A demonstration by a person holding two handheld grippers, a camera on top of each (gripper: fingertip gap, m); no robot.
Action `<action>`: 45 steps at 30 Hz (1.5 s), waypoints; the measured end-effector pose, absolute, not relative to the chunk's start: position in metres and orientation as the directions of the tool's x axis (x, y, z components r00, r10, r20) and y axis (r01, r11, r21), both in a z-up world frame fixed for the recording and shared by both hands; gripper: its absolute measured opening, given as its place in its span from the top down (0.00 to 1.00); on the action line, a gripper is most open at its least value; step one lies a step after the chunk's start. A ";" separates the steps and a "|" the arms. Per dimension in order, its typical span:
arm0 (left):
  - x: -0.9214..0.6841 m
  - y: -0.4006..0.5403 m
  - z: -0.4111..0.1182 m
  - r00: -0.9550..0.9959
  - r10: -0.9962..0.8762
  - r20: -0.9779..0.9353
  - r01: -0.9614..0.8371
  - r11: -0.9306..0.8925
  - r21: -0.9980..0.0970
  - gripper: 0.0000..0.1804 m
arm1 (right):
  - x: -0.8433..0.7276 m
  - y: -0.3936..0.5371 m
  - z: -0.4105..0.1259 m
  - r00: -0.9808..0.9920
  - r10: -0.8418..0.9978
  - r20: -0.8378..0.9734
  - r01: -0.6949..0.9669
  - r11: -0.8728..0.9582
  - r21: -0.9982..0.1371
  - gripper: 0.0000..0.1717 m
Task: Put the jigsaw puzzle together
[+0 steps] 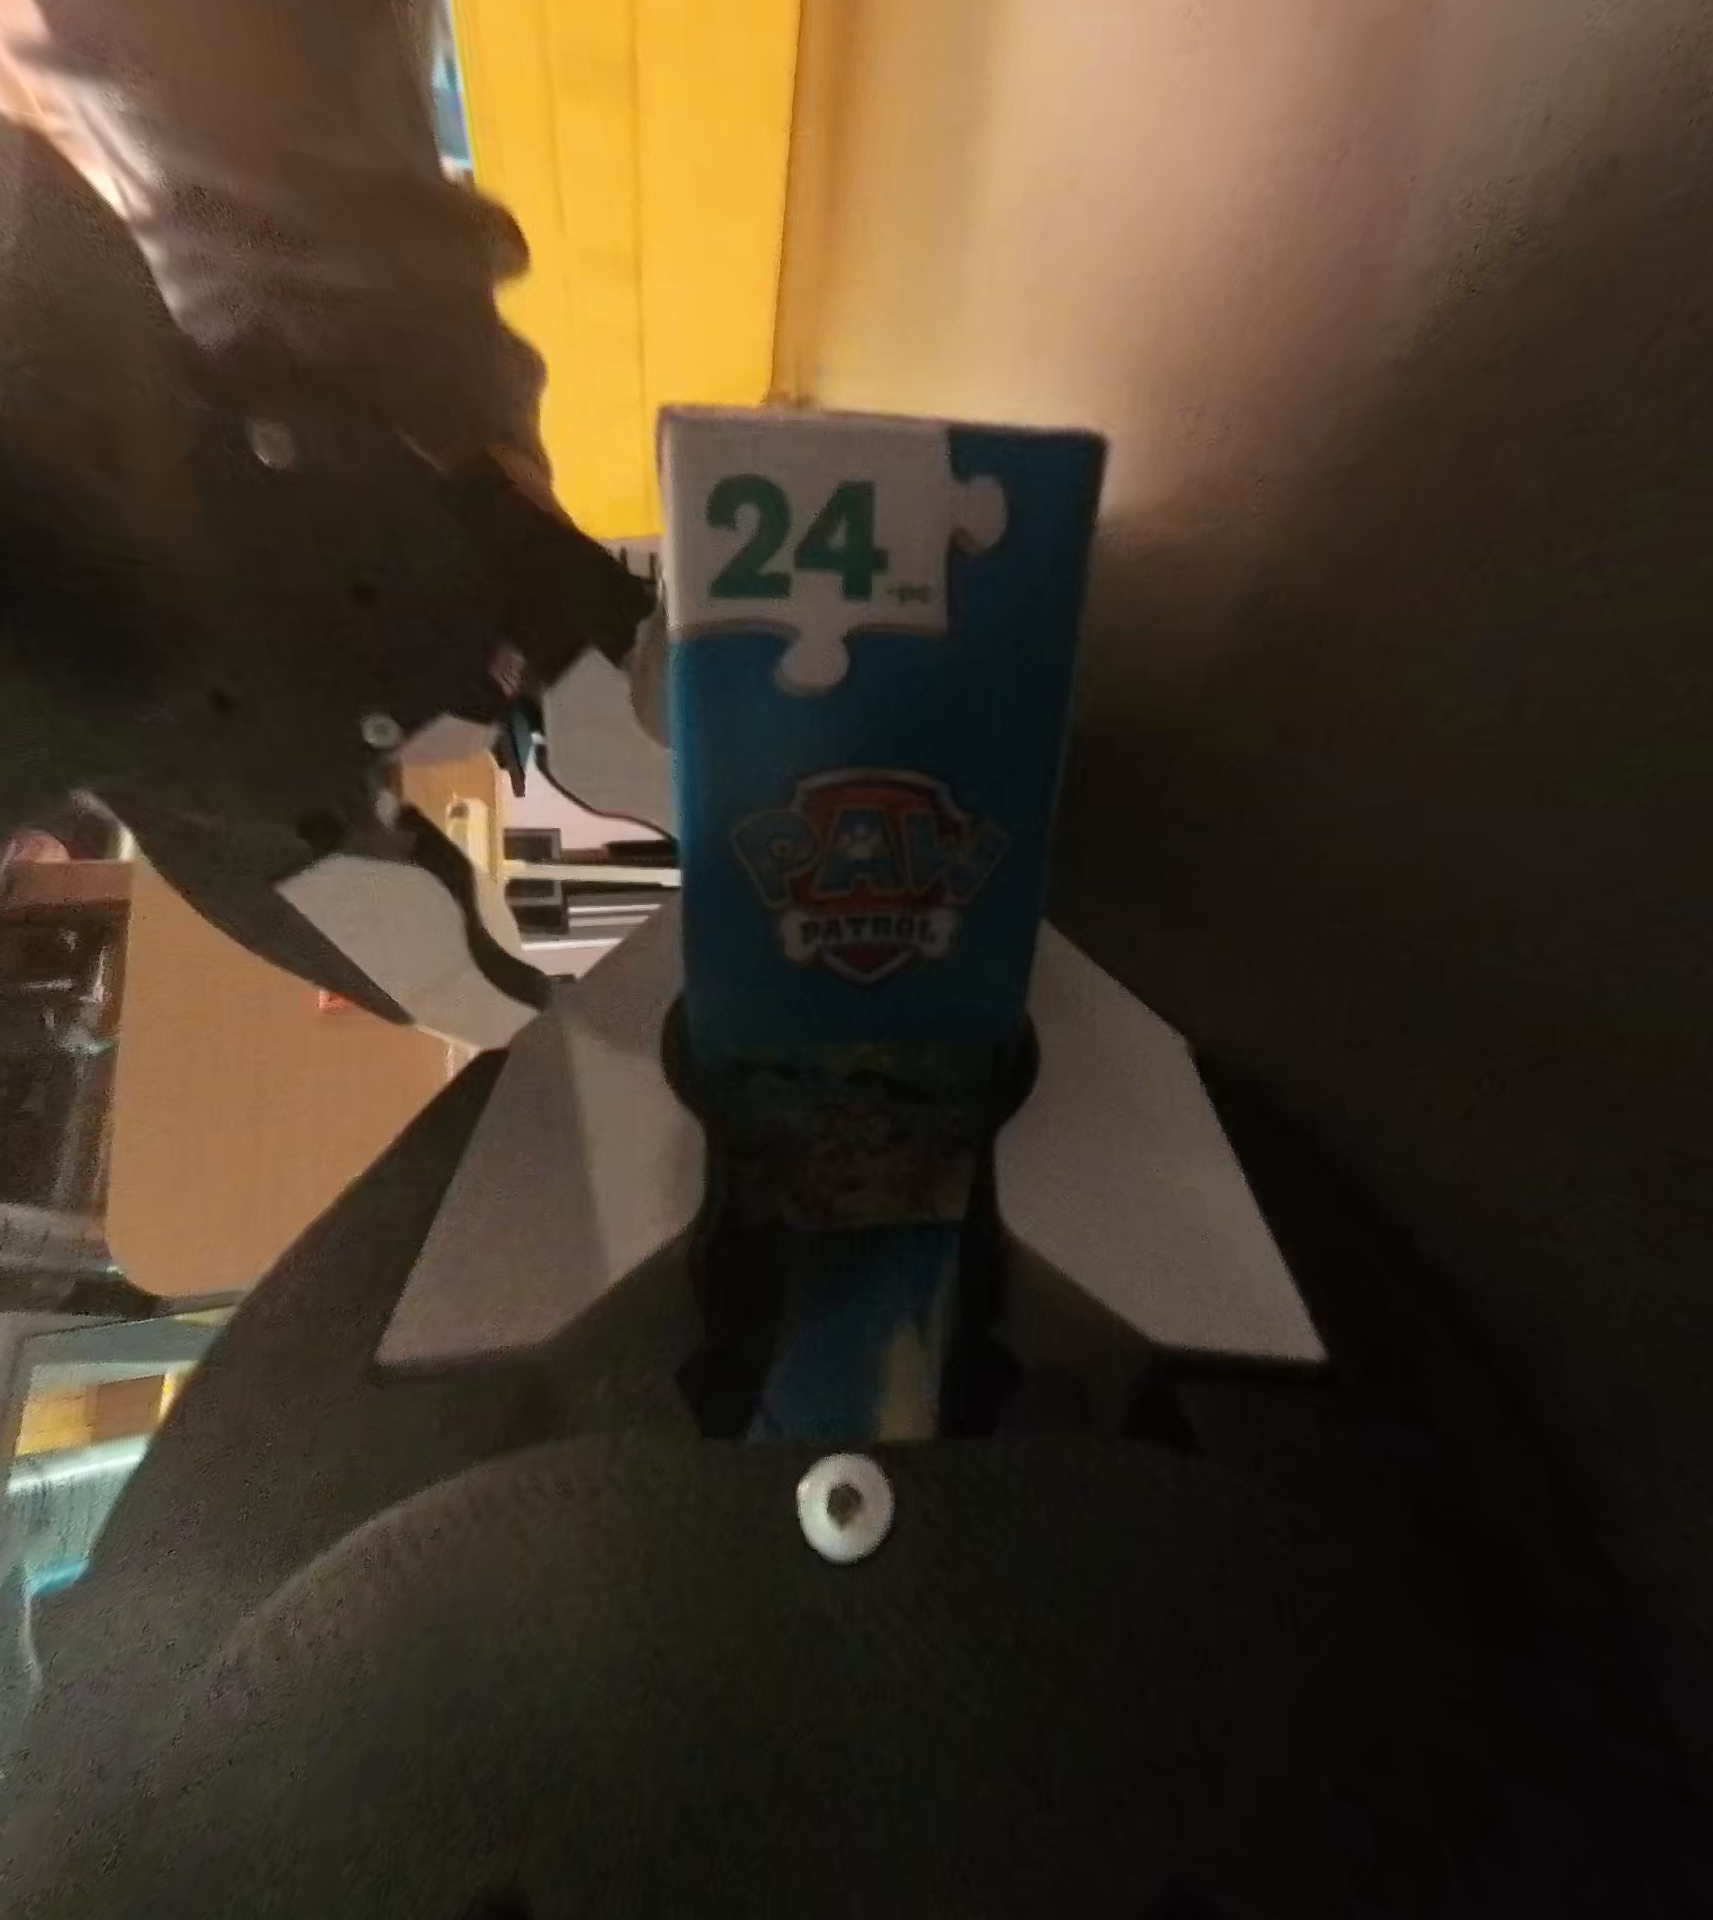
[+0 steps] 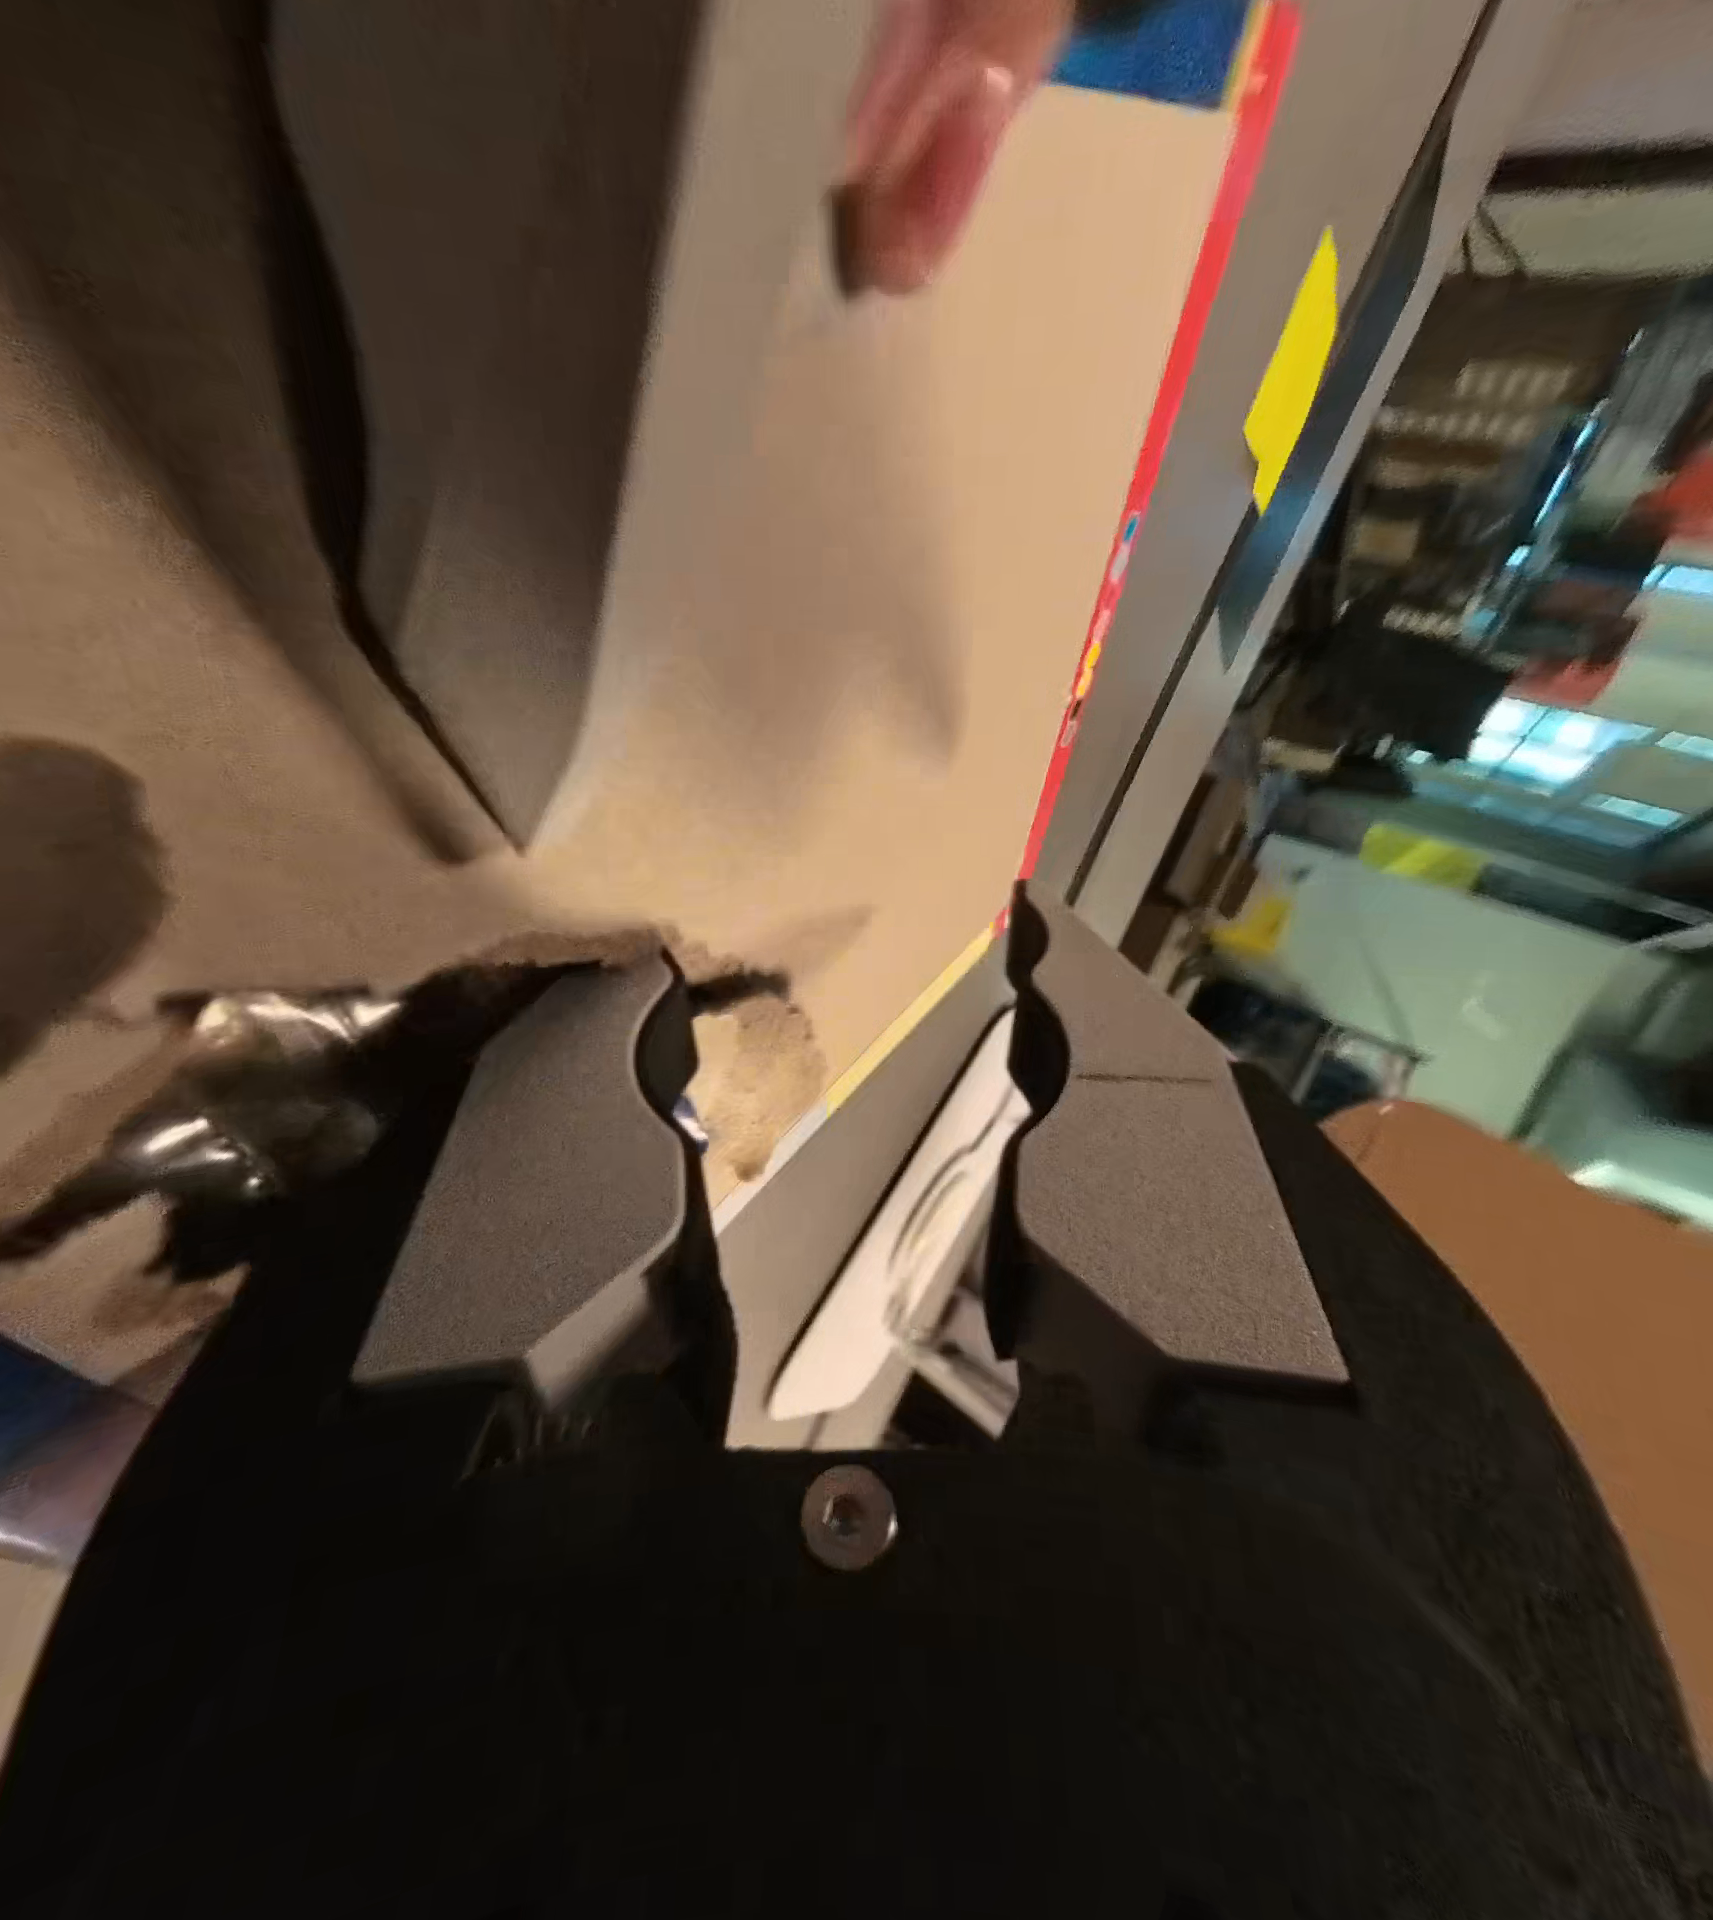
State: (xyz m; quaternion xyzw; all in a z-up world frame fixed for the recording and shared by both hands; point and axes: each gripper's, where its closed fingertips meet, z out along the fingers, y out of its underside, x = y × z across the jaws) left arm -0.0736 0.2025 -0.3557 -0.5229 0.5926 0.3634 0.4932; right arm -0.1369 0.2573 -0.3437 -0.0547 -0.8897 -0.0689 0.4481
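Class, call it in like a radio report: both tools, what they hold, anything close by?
Left tool clamped on blue puzzle box, upright. Right tool open, holding nothing, by beige panel. Right tool beside box, apart.

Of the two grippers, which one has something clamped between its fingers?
The left gripper: a blue puzzle box stands clamped between its fingers. The right gripper has its fingers spread, with nothing between them.

Left gripper (image 1: 857, 1023): jaws clamped on a blue box (image 1: 883, 727). Right gripper (image 2: 847, 997): jaws apart, grasp bare.
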 end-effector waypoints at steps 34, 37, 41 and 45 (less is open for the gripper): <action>-0.074 0.195 -0.361 0.129 -0.286 -0.950 -0.950 0.239 -0.201 0.75 | -0.087 0.374 -0.319 0.239 0.633 -0.737 0.161 -0.774 -0.613 0.99; -0.097 0.204 -0.359 0.179 -0.247 -0.952 -0.964 0.151 -0.221 0.72 | -0.075 0.367 -0.304 0.261 0.718 -0.646 0.176 -0.693 -0.699 1.00; -0.141 0.205 -0.355 0.322 -0.240 -0.916 -0.945 -0.021 -0.327 0.65 | -0.057 0.348 -0.300 0.307 0.779 -0.546 0.178 -0.611 -0.771 1.00; -0.194 0.186 -0.352 0.469 -0.234 -0.851 -0.879 -0.217 -0.425 0.59 | -0.046 0.323 -0.305 0.269 0.750 -0.604 0.098 -0.645 -0.758 1.00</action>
